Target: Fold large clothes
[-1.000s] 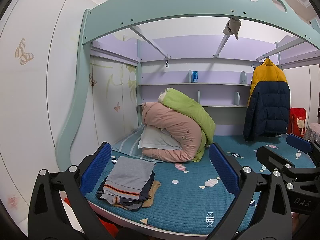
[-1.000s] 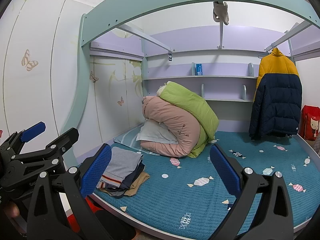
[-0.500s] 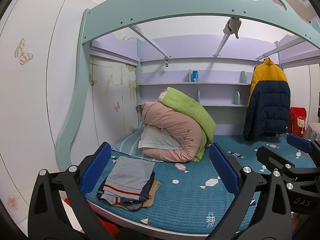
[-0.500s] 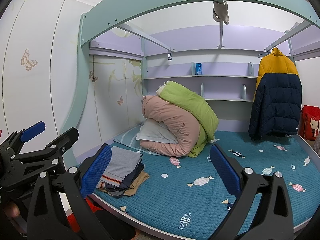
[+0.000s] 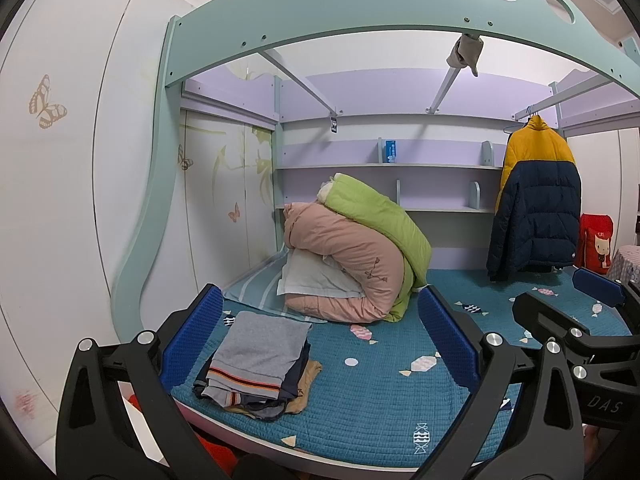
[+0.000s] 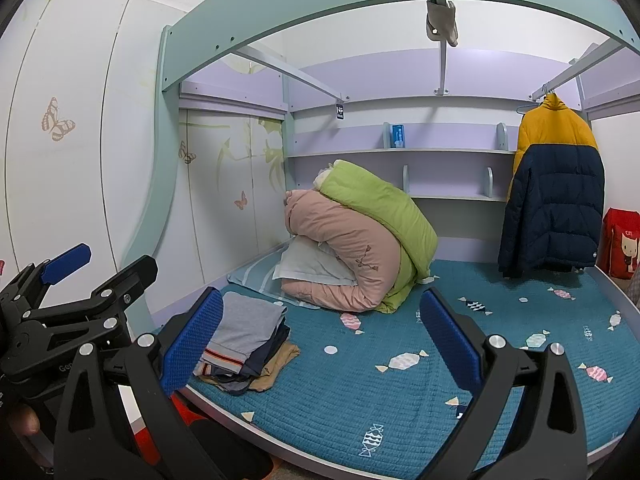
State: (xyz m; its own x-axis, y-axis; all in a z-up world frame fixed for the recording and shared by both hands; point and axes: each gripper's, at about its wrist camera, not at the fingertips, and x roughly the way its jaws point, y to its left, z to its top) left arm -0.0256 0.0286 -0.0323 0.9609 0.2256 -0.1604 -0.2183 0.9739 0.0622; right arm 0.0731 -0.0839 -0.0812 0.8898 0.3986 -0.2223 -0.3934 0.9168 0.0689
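Note:
A stack of folded clothes [image 5: 260, 360] [image 6: 246, 340], grey on top with striped hems, lies on the near left corner of the blue quilted bed [image 5: 380, 396] [image 6: 400, 392]. My left gripper [image 5: 320, 332] hangs open before the bed's front edge, holding nothing. Open and empty too, my right gripper [image 6: 320, 332] hovers just in front of the bed. The right gripper [image 5: 592, 304] shows at the left wrist view's right edge; the left gripper [image 6: 68, 280] shows at the right wrist view's left edge.
Rolled pink and green duvets [image 5: 360, 256] [image 6: 360, 240] with a pillow sit at the back left. A yellow and navy puffer jacket [image 5: 536, 200] [image 6: 556, 192] hangs at the right. A teal arch frame [image 5: 360, 12] spans overhead. Shelves line the back wall.

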